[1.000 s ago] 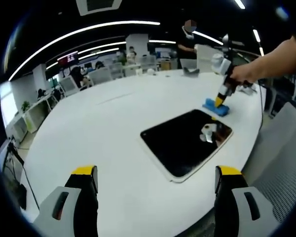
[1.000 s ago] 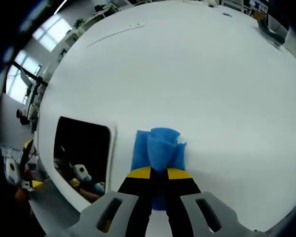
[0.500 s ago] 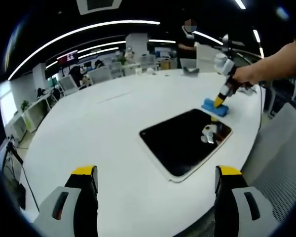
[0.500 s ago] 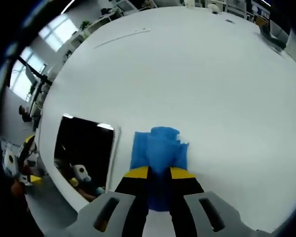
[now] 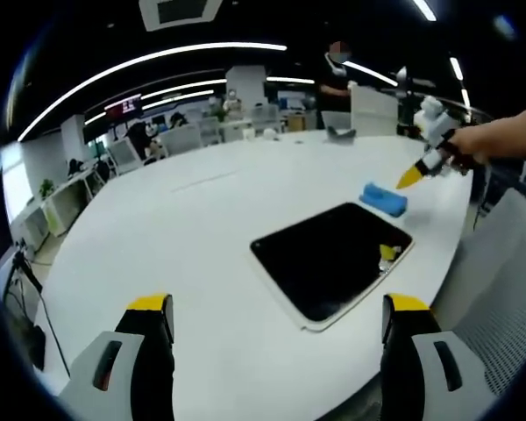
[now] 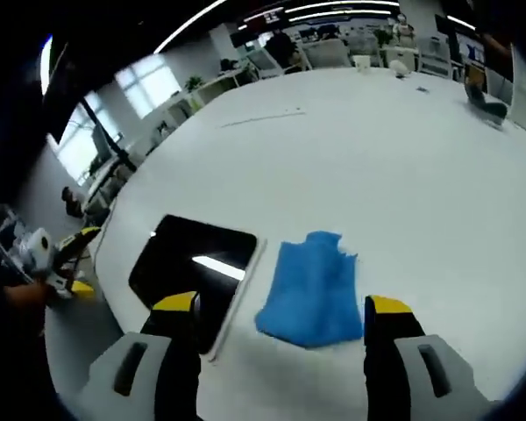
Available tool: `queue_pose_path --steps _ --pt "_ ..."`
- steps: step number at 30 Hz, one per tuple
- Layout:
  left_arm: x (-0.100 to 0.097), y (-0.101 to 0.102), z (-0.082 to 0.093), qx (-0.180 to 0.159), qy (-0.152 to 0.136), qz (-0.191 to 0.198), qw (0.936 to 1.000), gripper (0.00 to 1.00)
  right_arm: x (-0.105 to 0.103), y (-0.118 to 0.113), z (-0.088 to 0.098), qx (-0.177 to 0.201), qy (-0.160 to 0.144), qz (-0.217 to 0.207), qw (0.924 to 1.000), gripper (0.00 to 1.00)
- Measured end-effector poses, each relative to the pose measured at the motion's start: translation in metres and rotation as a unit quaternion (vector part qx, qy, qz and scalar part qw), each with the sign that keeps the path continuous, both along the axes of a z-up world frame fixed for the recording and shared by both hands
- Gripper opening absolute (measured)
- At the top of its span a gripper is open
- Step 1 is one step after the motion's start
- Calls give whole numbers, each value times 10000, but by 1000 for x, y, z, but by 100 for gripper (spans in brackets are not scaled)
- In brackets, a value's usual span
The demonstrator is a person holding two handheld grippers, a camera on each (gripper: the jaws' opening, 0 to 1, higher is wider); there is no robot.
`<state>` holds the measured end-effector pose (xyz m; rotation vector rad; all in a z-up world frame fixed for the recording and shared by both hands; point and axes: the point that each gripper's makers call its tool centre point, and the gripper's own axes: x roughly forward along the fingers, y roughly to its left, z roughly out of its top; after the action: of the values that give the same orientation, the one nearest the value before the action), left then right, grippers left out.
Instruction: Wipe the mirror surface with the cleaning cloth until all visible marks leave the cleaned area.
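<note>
A dark rectangular mirror lies flat on the white round table. Just past the mirror's far corner the blue cleaning cloth rests loose on the tabletop. My right gripper, held by a hand, hovers above and beyond the cloth without touching it. In the right gripper view its jaws stand wide open, with the crumpled cloth lying ahead between them and the mirror to its left. My left gripper is open and bare, low over the near table edge by the mirror, and appears as the left gripper beyond the mirror.
A small dark object and a white box sit at the table's far side. Desks, chairs and people stand in the office behind. The table rim runs close by the mirror's right side.
My right gripper has opened, let go of the blue cloth and drawn up and back from it. The cloth now lies flat beside the mirror. The left gripper has stayed put.
</note>
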<state>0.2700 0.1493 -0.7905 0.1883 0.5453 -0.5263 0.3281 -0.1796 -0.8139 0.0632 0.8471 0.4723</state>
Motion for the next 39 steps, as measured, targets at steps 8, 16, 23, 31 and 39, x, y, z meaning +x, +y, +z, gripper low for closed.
queue_pose_path --steps 8,16,23,31,39 --pt "2 2 4 -157 -36 114 9998 99 -13 -15 36 44 -1580 -162 9873 100" --pt "1 3 3 -192 20 188 9996 99 -41 -20 35 -43 -1861 -452 9815 100" --pt "-1 6 1 -225 122 291 9993 99 -50 -14 34 -249 -1927 -363 9803 100" --pt "-2 4 2 -191 75 257 9995 99 -51 -20 27 -388 -1819 -467 9814 100" --pt "-2 2 1 -74 61 145 9998 99 -50 -13 26 -279 -1834 -359 9820 100"
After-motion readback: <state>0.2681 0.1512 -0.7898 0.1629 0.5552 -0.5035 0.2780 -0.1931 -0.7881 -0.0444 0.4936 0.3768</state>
